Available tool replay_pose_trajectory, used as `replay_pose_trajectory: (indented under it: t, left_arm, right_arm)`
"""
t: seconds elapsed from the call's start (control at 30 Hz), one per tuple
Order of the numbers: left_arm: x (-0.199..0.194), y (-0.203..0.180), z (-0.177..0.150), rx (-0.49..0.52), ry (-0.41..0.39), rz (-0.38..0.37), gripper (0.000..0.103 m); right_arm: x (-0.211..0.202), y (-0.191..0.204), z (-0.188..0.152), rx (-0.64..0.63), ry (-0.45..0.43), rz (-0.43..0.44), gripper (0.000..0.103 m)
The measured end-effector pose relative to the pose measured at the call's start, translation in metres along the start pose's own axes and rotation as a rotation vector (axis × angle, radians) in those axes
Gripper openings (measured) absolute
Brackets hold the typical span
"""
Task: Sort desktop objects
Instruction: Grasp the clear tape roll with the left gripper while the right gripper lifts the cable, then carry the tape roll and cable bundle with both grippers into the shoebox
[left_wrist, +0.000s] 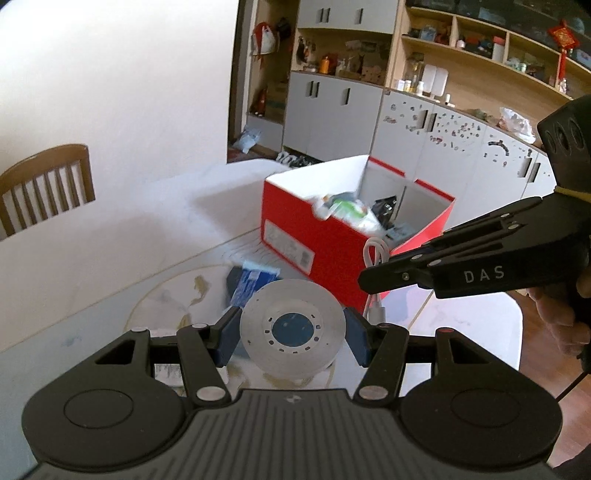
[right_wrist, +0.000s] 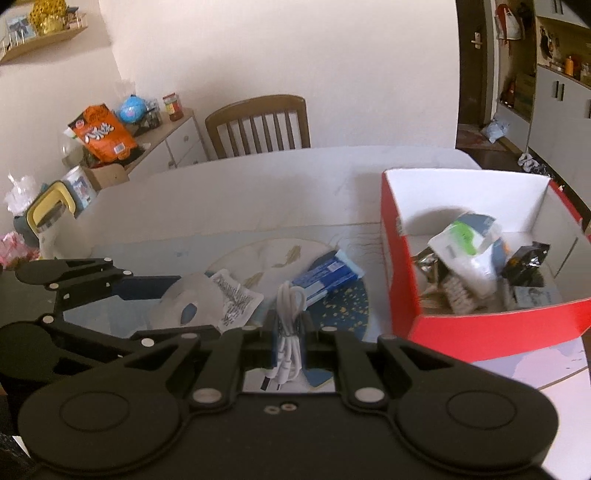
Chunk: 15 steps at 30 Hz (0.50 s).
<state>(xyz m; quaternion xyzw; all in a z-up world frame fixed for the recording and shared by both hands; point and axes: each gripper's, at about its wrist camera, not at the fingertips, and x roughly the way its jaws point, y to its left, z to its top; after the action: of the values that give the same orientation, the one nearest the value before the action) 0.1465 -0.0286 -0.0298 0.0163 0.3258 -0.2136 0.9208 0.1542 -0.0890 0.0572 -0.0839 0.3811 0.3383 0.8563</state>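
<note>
In your left wrist view, your left tool (left_wrist: 291, 334) is partly open with its blue pads pressed on either side of a round grey disc (left_wrist: 291, 328) with a blue centre, holding it above the counter (left_wrist: 92, 251). Beyond it a blue-and-white packet (left_wrist: 251, 282) lies on the counter just in front of the red box (left_wrist: 295, 236), which is open at the top with packets inside. Your right tool (left_wrist: 373, 275) reaches in from the right, with a white cable (left_wrist: 375, 254) hanging from its tip against the box's red side. In your right wrist view, your right tool (right_wrist: 289, 332) is closed tight on that coiled white cable (right_wrist: 290, 314), lifted off the counter (right_wrist: 258, 192). The red box (right_wrist: 402, 280) sits to the right, near the tool; the blue-and-white packet (right_wrist: 328, 277) and a clear printed wrapper (right_wrist: 236, 301) lie beneath. Your left tool (right_wrist: 192, 295) shows at the left, the disc (right_wrist: 188, 302) between its fingers.
</note>
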Motion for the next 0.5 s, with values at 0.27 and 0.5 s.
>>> replay_pose_trajectory:
  t: [0.27, 0.5]
  left_arm:
    - [0.001, -0.022, 0.023, 0.023, -0.038, -0.016, 0.058]
    - [0.010, -0.041, 0.038, 0.047, -0.053, -0.022, 0.058]
  right_arm:
    - [-0.022, -0.024, 0.008, 0.016, -0.034, -0.004, 0.009]
    - [-0.035, -0.052, 0.013, 0.032, -0.062, -0.012, 0.009]
